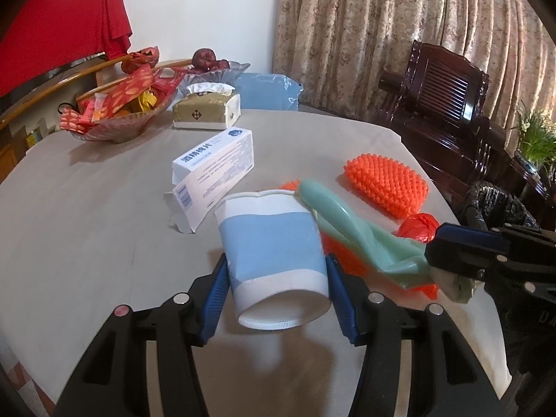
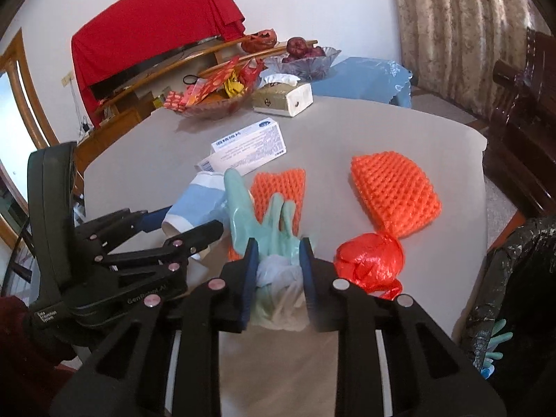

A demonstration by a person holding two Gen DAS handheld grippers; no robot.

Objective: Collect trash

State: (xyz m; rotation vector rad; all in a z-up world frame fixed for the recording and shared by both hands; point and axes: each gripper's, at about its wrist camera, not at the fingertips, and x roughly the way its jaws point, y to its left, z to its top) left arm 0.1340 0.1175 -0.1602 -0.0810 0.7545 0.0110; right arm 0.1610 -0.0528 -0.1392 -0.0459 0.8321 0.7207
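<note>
My left gripper is shut on a blue-and-white paper cup lying on its side, base toward me; the cup also shows in the right wrist view. My right gripper is shut on the cuff of a pale green rubber glove, whose fingers lie over a flat orange foam net. The glove also shows in the left wrist view, with my right gripper at its cuff. A crumpled red plastic bag and a second orange foam net lie to the right.
A white medicine box lies behind the cup. A tissue box, a snack bowl and a fruit dish stand at the far edge. A black-lined trash bin stands beside the table's right edge. A dark wooden chair stands beyond.
</note>
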